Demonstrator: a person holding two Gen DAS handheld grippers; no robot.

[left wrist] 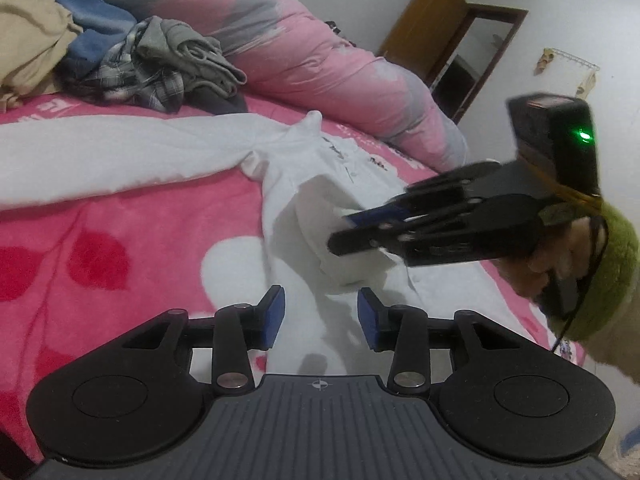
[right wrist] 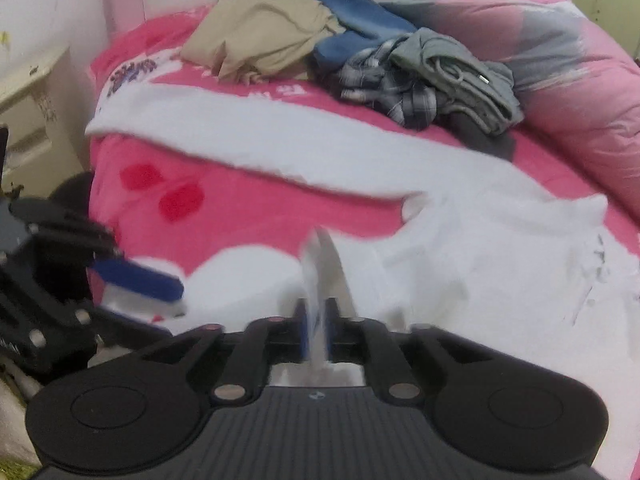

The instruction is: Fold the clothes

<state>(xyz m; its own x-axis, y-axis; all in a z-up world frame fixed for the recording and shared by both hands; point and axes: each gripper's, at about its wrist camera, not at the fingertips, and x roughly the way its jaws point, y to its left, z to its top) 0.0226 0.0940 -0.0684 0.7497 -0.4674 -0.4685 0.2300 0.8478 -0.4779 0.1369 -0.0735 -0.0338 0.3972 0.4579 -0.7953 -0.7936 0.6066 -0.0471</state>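
A white long-sleeved garment [left wrist: 120, 160] lies spread across the pink bedspread [left wrist: 120, 248]; it also shows in the right wrist view [right wrist: 500, 248]. My left gripper [left wrist: 320, 316] is open and empty, hovering just above the white cloth. My right gripper [right wrist: 316, 324] is shut on a fold of the white garment and lifts it off the bed; it appears in the left wrist view [left wrist: 348, 232] pinching the raised cloth. The left gripper shows at the left edge of the right wrist view [right wrist: 140, 280].
A pile of unfolded clothes [right wrist: 360, 48], beige, blue, plaid and grey, sits at the far side of the bed. A rolled pink quilt [left wrist: 340, 64] lies behind. A wooden cabinet [left wrist: 452, 40] stands by the wall, a cream nightstand [right wrist: 36, 100] beside the bed.
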